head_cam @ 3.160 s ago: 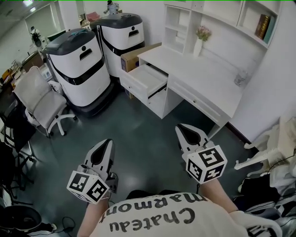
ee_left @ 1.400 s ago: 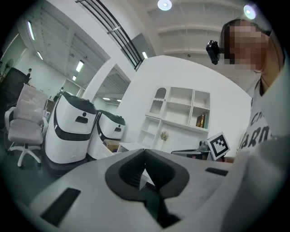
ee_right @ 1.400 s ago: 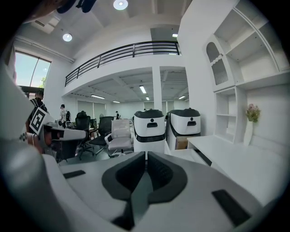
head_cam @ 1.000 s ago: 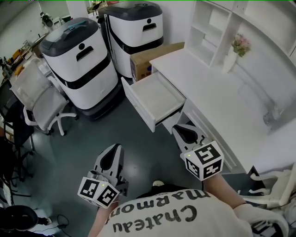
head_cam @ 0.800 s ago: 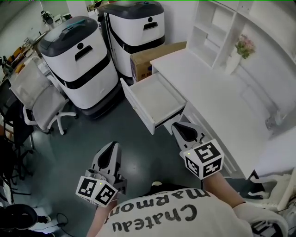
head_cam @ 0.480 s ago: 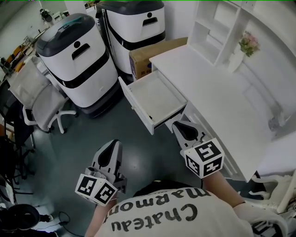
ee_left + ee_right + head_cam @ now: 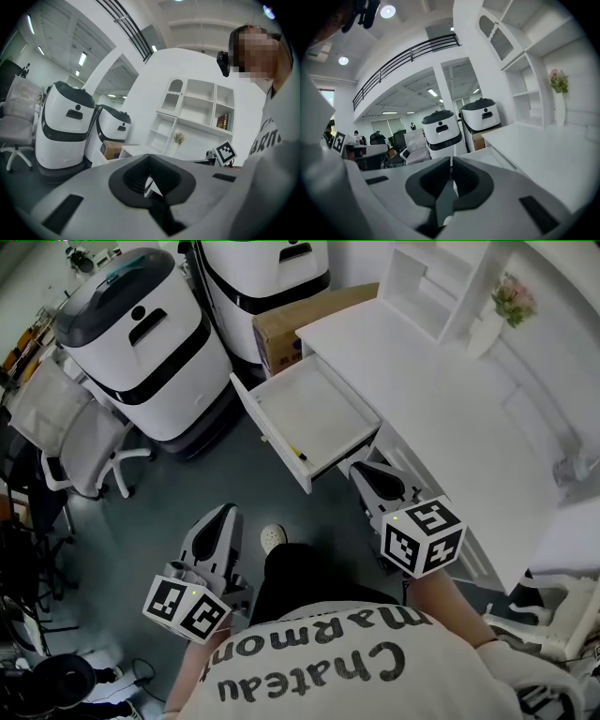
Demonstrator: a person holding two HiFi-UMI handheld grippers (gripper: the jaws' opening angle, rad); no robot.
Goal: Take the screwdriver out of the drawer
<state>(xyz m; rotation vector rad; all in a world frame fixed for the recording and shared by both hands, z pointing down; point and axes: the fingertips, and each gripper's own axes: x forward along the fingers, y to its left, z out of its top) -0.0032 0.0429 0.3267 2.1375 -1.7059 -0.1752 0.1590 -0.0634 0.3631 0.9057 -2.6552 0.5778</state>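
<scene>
The drawer (image 7: 270, 439) of the white bench (image 7: 422, 381) stands pulled out, and the screwdriver (image 7: 298, 455) lies inside it, close to the front panel. The right gripper (image 7: 360, 470) hovers just beside the drawer's near corner, jaws together and empty. The left gripper (image 7: 227, 512) hangs over the dark floor, well apart from the drawer, jaws likewise pressed together with nothing between them. A cardboard box (image 7: 281, 324) sits beside the bench.

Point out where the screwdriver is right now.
In the head view, the screwdriver lies inside the open white drawer, close against its front panel, just left of and above the right claw.
</scene>
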